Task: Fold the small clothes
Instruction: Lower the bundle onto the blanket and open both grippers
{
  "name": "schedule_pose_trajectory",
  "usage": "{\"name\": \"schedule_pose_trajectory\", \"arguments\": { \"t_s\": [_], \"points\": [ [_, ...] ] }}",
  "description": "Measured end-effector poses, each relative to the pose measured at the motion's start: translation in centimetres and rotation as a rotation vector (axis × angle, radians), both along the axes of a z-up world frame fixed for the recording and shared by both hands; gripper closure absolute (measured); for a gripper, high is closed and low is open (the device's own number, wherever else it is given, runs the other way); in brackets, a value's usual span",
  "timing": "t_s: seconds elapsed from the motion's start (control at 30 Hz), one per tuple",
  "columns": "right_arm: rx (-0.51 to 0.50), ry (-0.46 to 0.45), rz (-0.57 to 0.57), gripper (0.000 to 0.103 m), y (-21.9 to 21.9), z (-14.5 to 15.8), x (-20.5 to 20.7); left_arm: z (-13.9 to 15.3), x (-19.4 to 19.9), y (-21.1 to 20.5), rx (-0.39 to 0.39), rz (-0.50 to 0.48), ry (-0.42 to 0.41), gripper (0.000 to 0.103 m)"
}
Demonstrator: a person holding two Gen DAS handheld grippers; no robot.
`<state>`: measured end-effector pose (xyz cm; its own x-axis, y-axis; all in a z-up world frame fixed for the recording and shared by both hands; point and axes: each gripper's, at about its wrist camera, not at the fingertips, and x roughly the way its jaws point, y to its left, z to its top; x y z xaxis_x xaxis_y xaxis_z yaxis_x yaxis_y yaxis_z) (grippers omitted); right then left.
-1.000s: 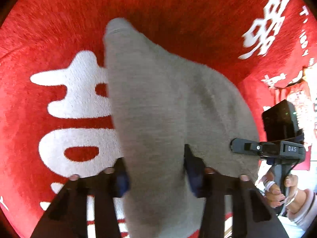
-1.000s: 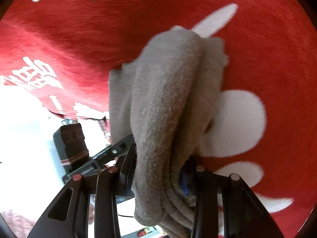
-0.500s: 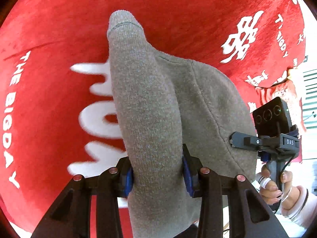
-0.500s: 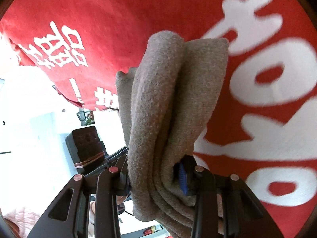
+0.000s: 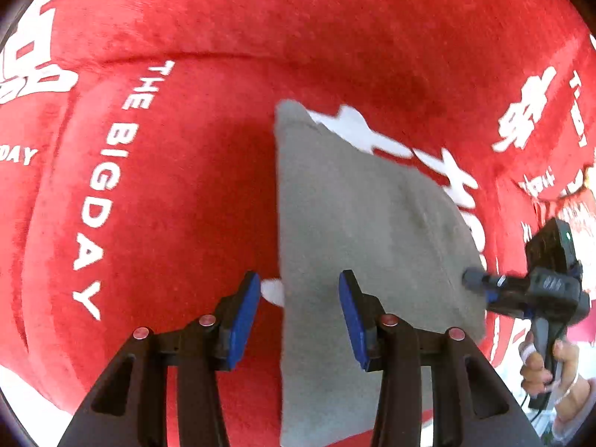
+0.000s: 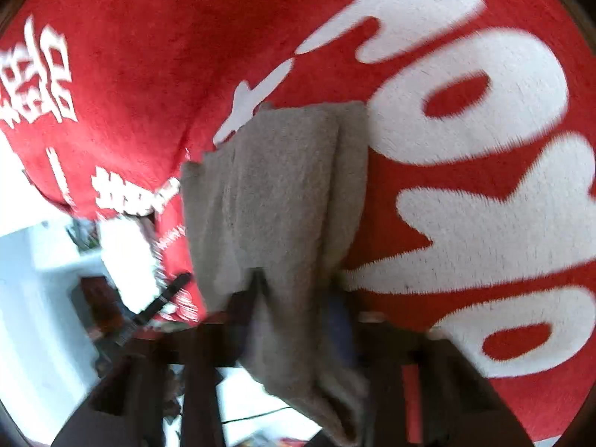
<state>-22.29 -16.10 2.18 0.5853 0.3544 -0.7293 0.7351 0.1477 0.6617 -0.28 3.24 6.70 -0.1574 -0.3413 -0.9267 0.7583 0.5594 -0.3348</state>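
Left gripper (image 5: pixel 298 298): jaws moderately wide, just been opening, with cloth (image 5: pixel 354 205) between them yet unpressed. Shows a red gap between the 9 o'clock pad (image 5: pixel 242 313) and the cloth's edge.

Right gripper (image 6: pixel 294 294): narrow, just been closing, pinching a bunched stack of grey layers; much blurred in its own view. Seen from the left wrist at 4 o'clock, touching the cloth's far edge, with a hand (image 5: pixel 558 365) on its handle.

Cloth: grey knit, apparently draped onto the red blanket (image 5: pixel 186 186), running from centre to 6 o'clock and fanning toward 3 o'clock in the left view.

Likely trouble:
- With only one side gripped, may swing or twist the free edge, so spoiling the fold line.
- Could slip the outer layers of so thick a bunch, leaving uneven edges.
- Might drag on the plush pile if pulled sideways, raising creases.
- May snag the edge again on the open left pads.

Writing, white on red: "THE BIGDAY" at 9 o'clock, "DAY" at the far 9 o'clock rim, Chinese characters at 10 and 2 o'clock. Larger white characters at 3 o'clock of the right view, unread.
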Motion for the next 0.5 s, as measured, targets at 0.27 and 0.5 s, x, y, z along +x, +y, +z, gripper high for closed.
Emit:
{"name": "schedule_pose_trajectory", "arguments": {
  "t_s": [0.27, 0.5],
  "points": [
    [-0.270, 0.196, 0.197, 0.075, 1.6, -0.2, 2.2, -3.3, -1.5, -1.4, 0.088, -0.100, -0.195, 0.043],
    [-0.226, 0.240, 0.060, 0.061, 2.1, 1.4, -2.1, -2.0, -1.4, 0.4, 0.113, -0.084, -0.186, 0.042]
  ]
}}
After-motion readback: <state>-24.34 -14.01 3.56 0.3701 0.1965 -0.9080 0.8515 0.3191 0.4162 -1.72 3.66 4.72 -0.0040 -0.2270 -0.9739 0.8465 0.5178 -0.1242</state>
